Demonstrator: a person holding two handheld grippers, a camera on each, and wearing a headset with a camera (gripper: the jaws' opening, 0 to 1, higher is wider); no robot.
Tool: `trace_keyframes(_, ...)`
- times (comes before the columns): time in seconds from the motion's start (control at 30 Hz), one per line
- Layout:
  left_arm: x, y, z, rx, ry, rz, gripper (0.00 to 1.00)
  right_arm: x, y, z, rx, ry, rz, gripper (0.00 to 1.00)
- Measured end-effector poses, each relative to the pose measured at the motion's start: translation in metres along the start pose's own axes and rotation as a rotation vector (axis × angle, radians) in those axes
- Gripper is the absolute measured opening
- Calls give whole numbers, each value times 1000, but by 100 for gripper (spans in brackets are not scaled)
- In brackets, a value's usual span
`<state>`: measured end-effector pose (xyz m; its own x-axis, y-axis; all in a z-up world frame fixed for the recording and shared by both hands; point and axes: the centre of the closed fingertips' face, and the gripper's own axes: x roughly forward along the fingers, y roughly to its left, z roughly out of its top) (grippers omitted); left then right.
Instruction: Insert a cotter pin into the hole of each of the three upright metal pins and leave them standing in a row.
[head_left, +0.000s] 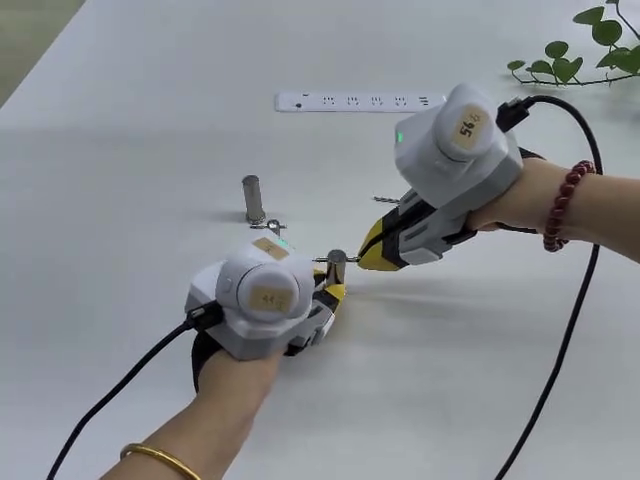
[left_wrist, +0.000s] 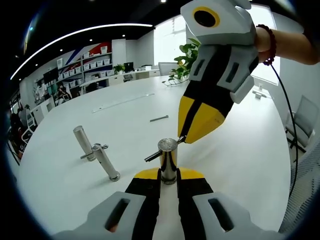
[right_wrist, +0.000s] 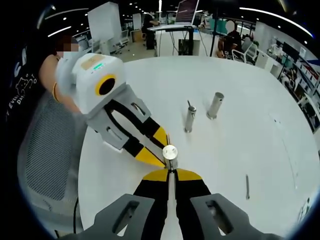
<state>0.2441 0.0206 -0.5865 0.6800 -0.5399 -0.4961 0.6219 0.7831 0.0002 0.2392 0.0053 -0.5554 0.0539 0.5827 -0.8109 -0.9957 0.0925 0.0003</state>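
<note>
The left tongs (left_wrist: 168, 176), low and level, clench the metal pin (left_wrist: 168, 152) upright on the surface (left_wrist: 240, 150). The right tongs (left_wrist: 184, 139), slanting down from its right, pinch the cotter pin (left_wrist: 152, 156), already partway through. Push straight along the hole, bracing against tipping. Left of this pin stand 1 fitted pin (left_wrist: 106, 162) and 1 bare pin (left_wrist: 82, 142).

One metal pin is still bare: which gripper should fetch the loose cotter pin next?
Right. The loose cotter pin lies nearer the right gripper, once it releases the held cotter pin; the left gripper is clamping the metal pin upright.
</note>
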Motion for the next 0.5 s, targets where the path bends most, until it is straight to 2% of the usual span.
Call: trace_keyframes(0.5,1,0,-1,-1,5,3,9,4,-3,3,-13,1,0,0)
